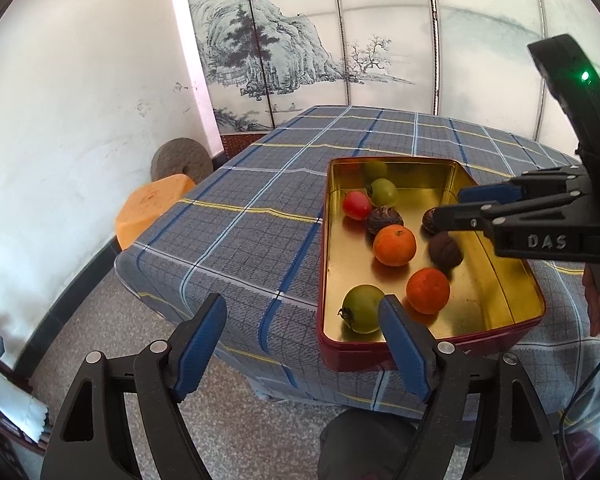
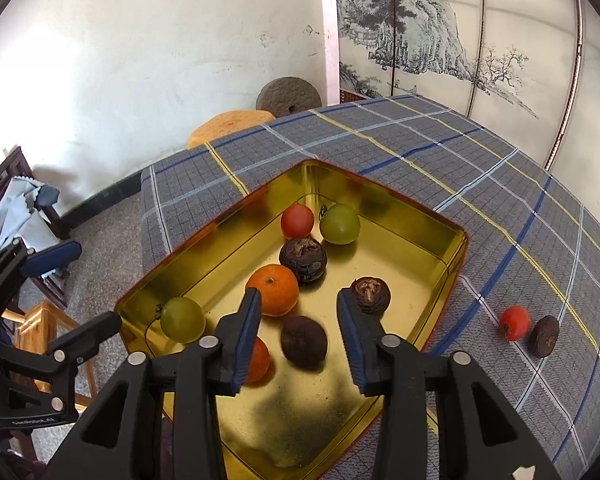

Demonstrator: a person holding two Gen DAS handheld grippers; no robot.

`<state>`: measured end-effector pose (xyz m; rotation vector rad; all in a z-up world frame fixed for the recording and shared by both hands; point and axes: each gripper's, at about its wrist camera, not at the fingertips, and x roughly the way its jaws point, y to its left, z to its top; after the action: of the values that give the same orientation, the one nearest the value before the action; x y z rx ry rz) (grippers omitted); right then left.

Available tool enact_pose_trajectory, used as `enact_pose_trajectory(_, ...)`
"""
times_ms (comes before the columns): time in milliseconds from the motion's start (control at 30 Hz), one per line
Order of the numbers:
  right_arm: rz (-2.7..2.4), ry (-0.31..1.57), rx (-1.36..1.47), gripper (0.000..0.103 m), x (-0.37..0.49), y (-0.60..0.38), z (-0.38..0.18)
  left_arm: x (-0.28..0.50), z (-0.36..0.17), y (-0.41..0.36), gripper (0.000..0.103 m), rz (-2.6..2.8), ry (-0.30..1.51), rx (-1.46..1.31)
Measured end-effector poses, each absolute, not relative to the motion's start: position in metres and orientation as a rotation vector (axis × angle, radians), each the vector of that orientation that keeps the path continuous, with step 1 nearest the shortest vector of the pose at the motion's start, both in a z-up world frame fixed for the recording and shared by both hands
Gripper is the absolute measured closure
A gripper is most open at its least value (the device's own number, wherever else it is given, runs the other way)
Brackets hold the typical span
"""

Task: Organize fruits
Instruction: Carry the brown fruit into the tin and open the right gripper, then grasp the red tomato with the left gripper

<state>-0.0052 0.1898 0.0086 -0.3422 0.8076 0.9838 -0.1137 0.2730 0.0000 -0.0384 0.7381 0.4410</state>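
With its jaws parted above the dark wrinkled round fruit (image 2: pixel 303 342) lying loose in the gold-lined metal tin (image 2: pixel 440 268), the right gripper (image 2: pixel 298 346) should lift straight clear before heading for the red fruit (image 2: pixel 514 323) and brown fruit (image 2: pixel 543 336) on the cloth at three o'clock (the left gripper (image 1: pixel 302 350) hangs wide open and empty).

We are facing a whitewashed wall (image 1: pixel 80 100) at ten o'clock, a painted landscape screen (image 1: pixel 300 40) at twelve; a millstone (image 1: pixel 180 160) is leaning above the speckled floor (image 1: pixel 120 340).
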Motion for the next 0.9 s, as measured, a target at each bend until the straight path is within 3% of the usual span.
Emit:
enact_pose_trajectory(133,0.990,0.778,-0.276,0.043,-0.002,0.179,0.022,-0.113,0.001,0.271,0.021,0.441,0.738,-0.033)
enact_pose_trajectory(267,0.978,0.740,-0.186,0.006,0.003,0.153,0.038,-0.114,0.004,0.269,0.021,0.441,0.735,-0.024)
enact_pose_trajectory(300,0.962,0.731,-0.164,0.003,0.005,0.143,0.041,-0.114,0.005,0.269,0.020,0.442,0.734,-0.021)
enact_pose_trajectory(500,0.663,0.737,-0.127,0.000,0.033,0.071,0.043,-0.111,0.007,0.262,0.019,0.438,0.734,-0.006)
enact_pose_trajectory(700,0.396,0.932,-0.234,0.000,0.072,-0.001,0.003,-0.103,0.013,0.244,0.019,0.412,0.734,0.036)
enact_pose_trajectory(900,0.238,1.052,-0.117,0.000,0.106,-0.097,-0.036,-0.084,0.020,0.218,0.019,0.353,0.744,0.084)
